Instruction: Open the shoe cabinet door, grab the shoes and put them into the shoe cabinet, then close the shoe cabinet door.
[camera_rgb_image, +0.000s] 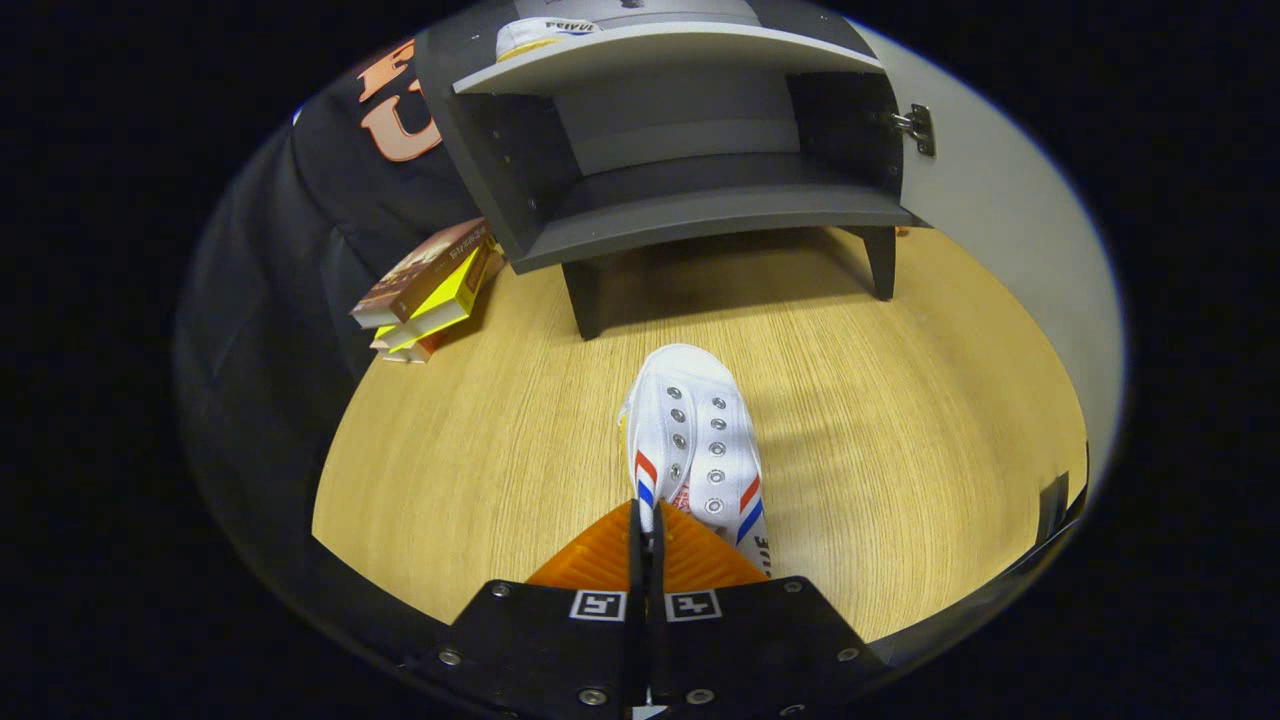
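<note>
Shoe (696, 440) first: a white canvas sneaker with red and blue stripes at its sides hangs toe-forward just ahead of the gripper (647, 520), its heel end pinched between the fingers. The jaws are drawn nearly together, clamped on the thin edge of the shoe's collar, with only a narrow slit left between them; both sides appear to press on the fabric. Whether the sole rests on the counter (900, 450) or is lifted off it I cannot tell for sure, though the shadow thrown to the shoe's right suggests it is raised. Beyond the toe stands the shoe cabinet (690, 150), dark grey on short legs, and its door (1000, 230) is swung wide to the right on its hinge (915, 127), so the opening step looks done. The lower shelf (720, 215) lies bare and straight ahead of the shoe; on the upper shelf (660, 50) the edge of another white shoe (540, 33) seems to sit already, though little of it shows. As I judge it, the task is around its middle: this shoe is grasped and must be carried forward into the cabinet and released, and then the door is to be closed. Left of the cabinet a small stack of books (425, 290) leans on the counter, well clear of the path.
</note>
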